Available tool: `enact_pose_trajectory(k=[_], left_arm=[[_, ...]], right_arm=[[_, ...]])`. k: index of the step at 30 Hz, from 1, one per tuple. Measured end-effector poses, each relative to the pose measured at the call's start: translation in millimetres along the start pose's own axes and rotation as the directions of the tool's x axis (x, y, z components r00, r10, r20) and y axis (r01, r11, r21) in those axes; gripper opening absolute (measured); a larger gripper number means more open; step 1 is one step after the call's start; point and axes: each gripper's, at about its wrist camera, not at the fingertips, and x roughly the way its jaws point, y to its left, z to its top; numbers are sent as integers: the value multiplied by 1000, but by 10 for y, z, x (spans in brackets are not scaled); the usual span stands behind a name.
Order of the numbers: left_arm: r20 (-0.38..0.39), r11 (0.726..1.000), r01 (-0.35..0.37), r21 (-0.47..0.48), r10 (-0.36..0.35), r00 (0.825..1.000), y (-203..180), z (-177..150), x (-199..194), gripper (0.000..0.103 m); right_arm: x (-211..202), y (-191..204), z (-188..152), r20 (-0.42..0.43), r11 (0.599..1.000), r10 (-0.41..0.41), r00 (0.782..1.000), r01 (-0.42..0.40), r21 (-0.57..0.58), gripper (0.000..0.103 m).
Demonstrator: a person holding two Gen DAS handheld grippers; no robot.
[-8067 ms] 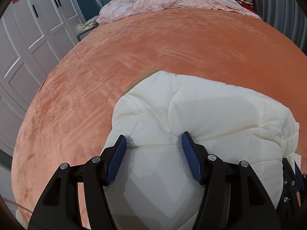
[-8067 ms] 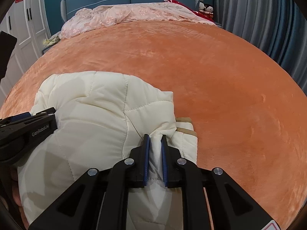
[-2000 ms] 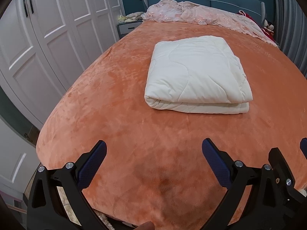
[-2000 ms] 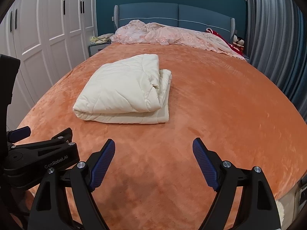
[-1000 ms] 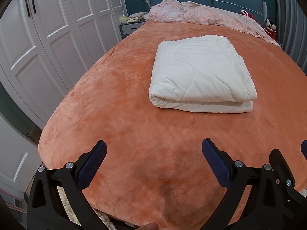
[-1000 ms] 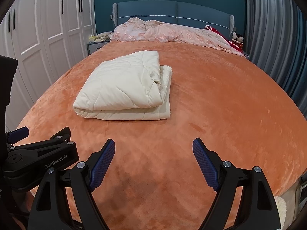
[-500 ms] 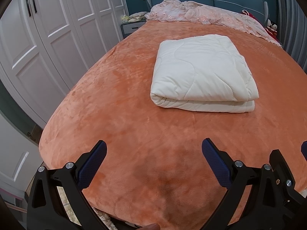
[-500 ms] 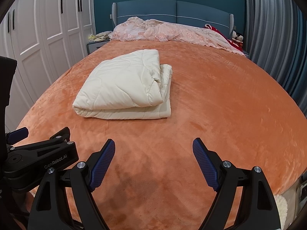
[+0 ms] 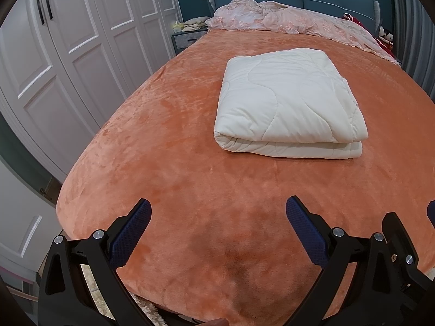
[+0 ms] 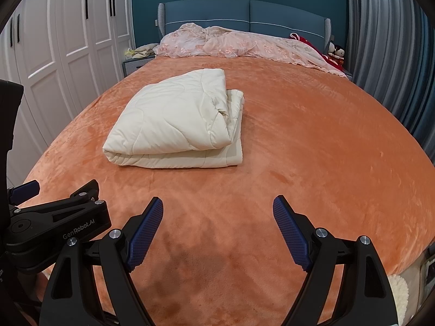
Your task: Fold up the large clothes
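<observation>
The cream quilted garment (image 9: 288, 100) lies folded into a thick rectangle on the orange bed (image 9: 168, 146), nearer the headboard edge than the foot edge where I stand. I judge the folding finished; at most the loose layers on its right side want squaring. My left tongs (image 9: 217, 233) and right tongs (image 10: 217, 231) hang released and empty above the foot edge. Its underside and far edge are hidden from me.
</observation>
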Motion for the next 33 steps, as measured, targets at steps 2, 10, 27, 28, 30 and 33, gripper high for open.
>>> enact_pose_trajectory(k=[2,10,27,28,30,33], left_arm=[[-1,1000,-1,1,1,1000,0,0,1,97],[-11,1000,3,-5,-3,1000,31,-13,10,97],[10,1000,-21,13,21,1000,23,-42,31,96],[10,1000,-22,12,21,1000,17,-43,26,96],[11,1000,-23,12,23,1000,12,-42,23,96],[9,1000,-22,11,22,1000,19,-41,26,96]], right_arm=[[0,-3,4,-1,1000,0,1000,0,0,81],[0,-12,0,-4,1000,0,1000,0,0,81],[-6,82,-68,-24,1000,-7,1000,7,12,81],[-8,86,-72,-25,1000,-7,1000,8,11,81],[-6,71,-68,-24,1000,-7,1000,7,9,81],[-14,61,-69,-26,1000,-7,1000,7,11,81]])
